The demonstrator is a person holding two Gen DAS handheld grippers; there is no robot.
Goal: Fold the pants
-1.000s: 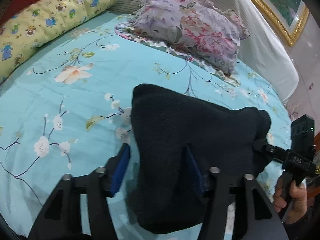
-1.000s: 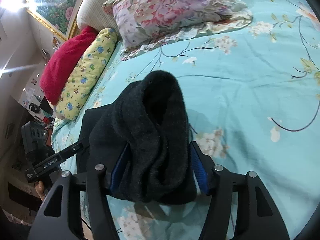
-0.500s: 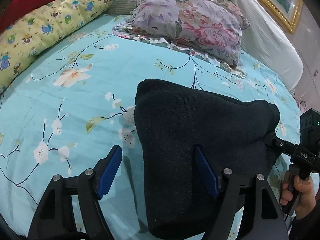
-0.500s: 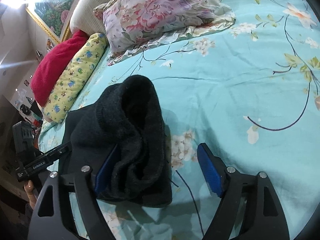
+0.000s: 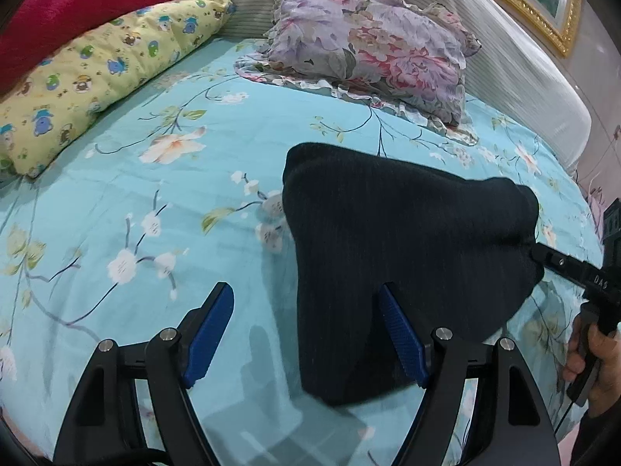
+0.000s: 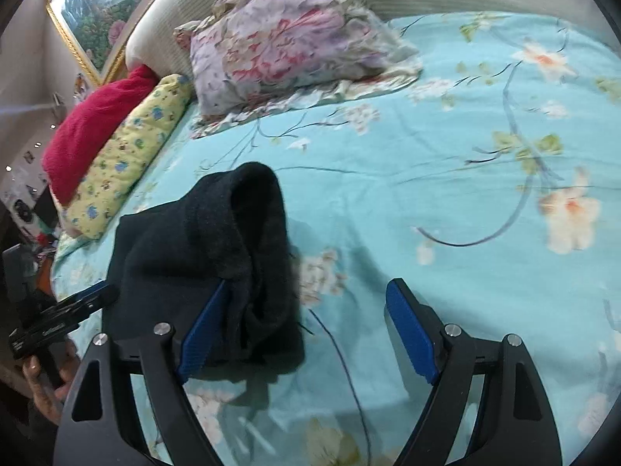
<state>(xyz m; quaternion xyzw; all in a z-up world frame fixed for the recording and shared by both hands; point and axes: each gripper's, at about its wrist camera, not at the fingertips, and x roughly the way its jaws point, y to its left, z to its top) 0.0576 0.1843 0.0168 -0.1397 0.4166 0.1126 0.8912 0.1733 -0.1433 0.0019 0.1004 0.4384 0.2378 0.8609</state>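
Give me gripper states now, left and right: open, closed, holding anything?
Left gripper: open, holding nothing; the folded black pants lie against its right finger only.
Right gripper: open, holding nothing; the pants touch its left finger.

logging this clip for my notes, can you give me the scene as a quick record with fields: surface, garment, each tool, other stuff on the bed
surface: bed with turquoise floral sheet
garment: black pants, folded into a thick bundle, lying on the sheet
left tool: open, jaws apart; right pad against the bundle's near edge, left pad over bare sheet
right tool: open, jaws apart; left pad against the bundle, right pad over bare sheet
other items: floral pillow, yellow print pillow, red cushion at the headboard
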